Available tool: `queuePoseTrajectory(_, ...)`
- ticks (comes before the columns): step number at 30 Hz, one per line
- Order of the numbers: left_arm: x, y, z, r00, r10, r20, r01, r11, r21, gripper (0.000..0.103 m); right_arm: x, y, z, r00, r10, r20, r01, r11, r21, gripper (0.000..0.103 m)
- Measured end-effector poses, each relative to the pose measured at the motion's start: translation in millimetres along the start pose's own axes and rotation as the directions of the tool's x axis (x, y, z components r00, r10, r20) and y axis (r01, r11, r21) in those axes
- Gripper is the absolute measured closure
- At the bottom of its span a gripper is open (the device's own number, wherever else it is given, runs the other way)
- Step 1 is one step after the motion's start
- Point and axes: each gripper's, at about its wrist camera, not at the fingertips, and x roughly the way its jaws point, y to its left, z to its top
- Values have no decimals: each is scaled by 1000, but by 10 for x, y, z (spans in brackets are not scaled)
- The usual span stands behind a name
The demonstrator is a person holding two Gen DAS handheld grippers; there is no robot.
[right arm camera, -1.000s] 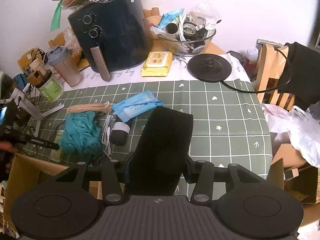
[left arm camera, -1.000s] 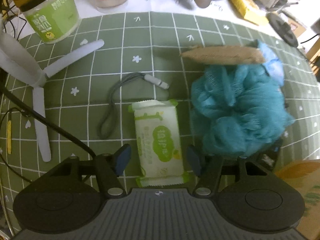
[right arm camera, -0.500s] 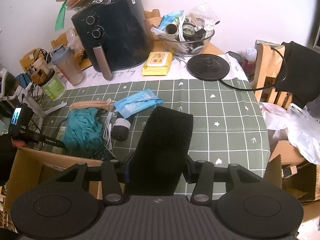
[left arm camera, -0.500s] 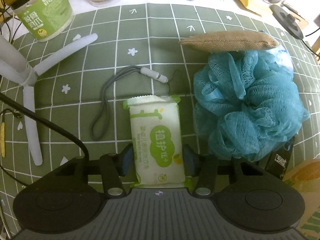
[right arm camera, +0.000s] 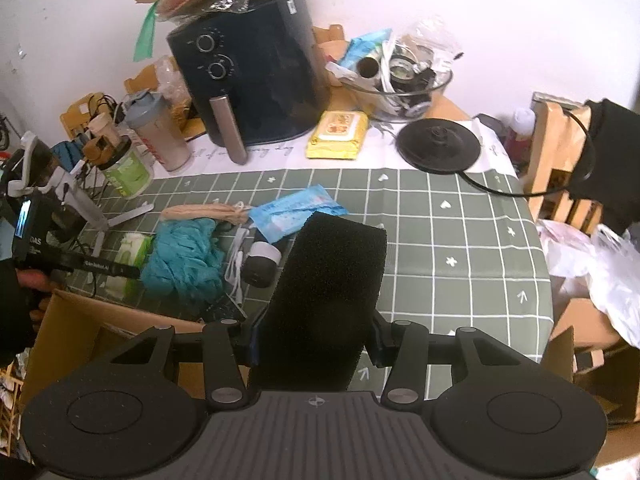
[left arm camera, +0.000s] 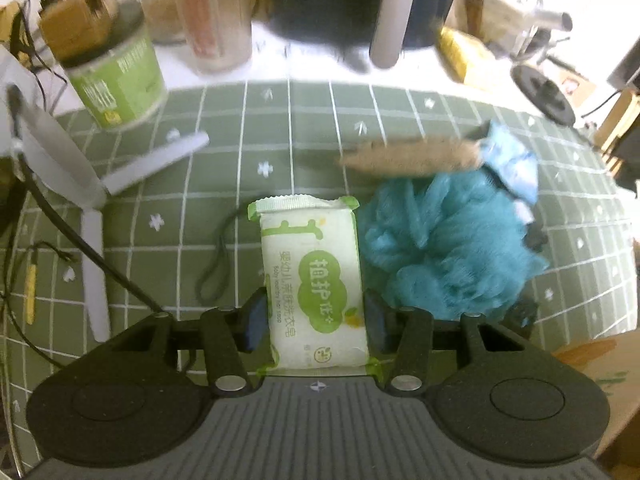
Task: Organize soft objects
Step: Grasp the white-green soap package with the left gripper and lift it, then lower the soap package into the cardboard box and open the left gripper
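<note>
My left gripper [left arm camera: 316,318] is shut on a white and green soap pack [left arm camera: 316,276], its blue pads pressing both long sides, and the pack hangs just above the green checked mat [left arm camera: 312,120]. A teal bath pouf [left arm camera: 444,248] lies to the right of it, with a tan fabric pouch [left arm camera: 408,156] and a blue tissue pack [left arm camera: 512,164] behind. In the right wrist view my right gripper [right arm camera: 316,340] is shut on a black sponge [right arm camera: 332,292], held above the mat's near edge. The left gripper [right arm camera: 80,262] shows there at the far left, in a person's hand.
An open cardboard box [right arm camera: 92,336] sits below the table's near left edge. At the back stand a black air fryer [right arm camera: 256,84], a green cup [right arm camera: 128,170], a shaker bottle [right arm camera: 158,136], a yellow wipes pack [right arm camera: 338,134], a kettle base [right arm camera: 438,148] and a white tripod [left arm camera: 92,200].
The left jaws closed on the soap pack, then lifted it off the mat as the gripper tilted up. The right gripper with the sponge stayed put.
</note>
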Motion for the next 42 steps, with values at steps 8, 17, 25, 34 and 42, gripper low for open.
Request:
queuePoseTrajectory(8,-475,-51,71,993,-25,115,28,999,-24,54,-82,122,157,998,65,20,-64,997,-52,52)
queuePoseTrajectory(17,-1129,-271,-94,976,-68,206,78,996,-41,54,-193,289,254,986,167,17,-164,980,-117,52)
queuePoseTrajectory(25,-1425,-539,-468,971,-122,204,132,991,-33,54,-192,526,180,966,255,-36,-257,954,-156,52)
queuePoseTrajectory(34,-1478,-665,-841,974,-172,146,174,985,-4,54,-171,860,-148,950,281,-133,-301,939,-167,52)
queuePoseTrajectory(42,-1453,-688,-1070,980,-186,76,186,982,15,54,-187,1024,-353,947,256,-196,-281,953,-111,51)
